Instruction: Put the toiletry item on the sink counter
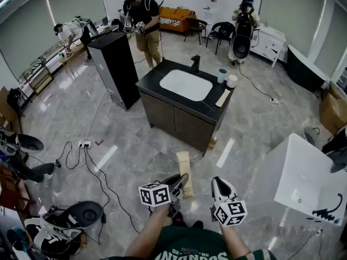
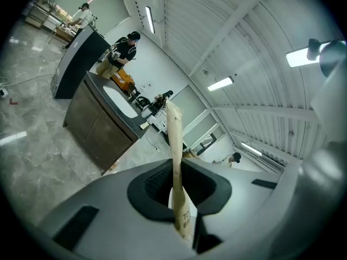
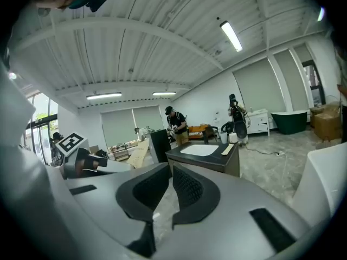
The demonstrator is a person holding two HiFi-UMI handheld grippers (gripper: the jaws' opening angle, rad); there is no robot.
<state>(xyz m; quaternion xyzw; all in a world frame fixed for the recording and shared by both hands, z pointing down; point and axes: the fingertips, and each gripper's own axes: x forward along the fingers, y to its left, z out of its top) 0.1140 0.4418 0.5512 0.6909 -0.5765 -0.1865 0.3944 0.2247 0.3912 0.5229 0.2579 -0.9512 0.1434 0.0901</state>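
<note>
My left gripper [image 1: 180, 182] is shut on a long, flat tan toiletry box [image 1: 184, 164], held over the floor in front of me. In the left gripper view the box [image 2: 174, 145] stands edge-on between the dark pads of the left gripper [image 2: 176, 186] and sticks out well past them. The sink counter [image 1: 154, 80], black-topped with a white basin, stands a few steps ahead and also shows in the left gripper view [image 2: 116, 118]. My right gripper [image 1: 219, 184] hangs beside the left one. Its jaws [image 3: 169, 186] are shut with nothing between them.
On the counter stand a faucet [image 1: 195, 64], two cups [image 1: 222, 75] and a second tan box [image 1: 223, 97]. A tall black cabinet [image 1: 115, 69] is left of it and a white tub [image 1: 301, 180] is at my right. Cables [image 1: 92, 161] trail over the floor. Other people [image 1: 142, 15] stand at the far end.
</note>
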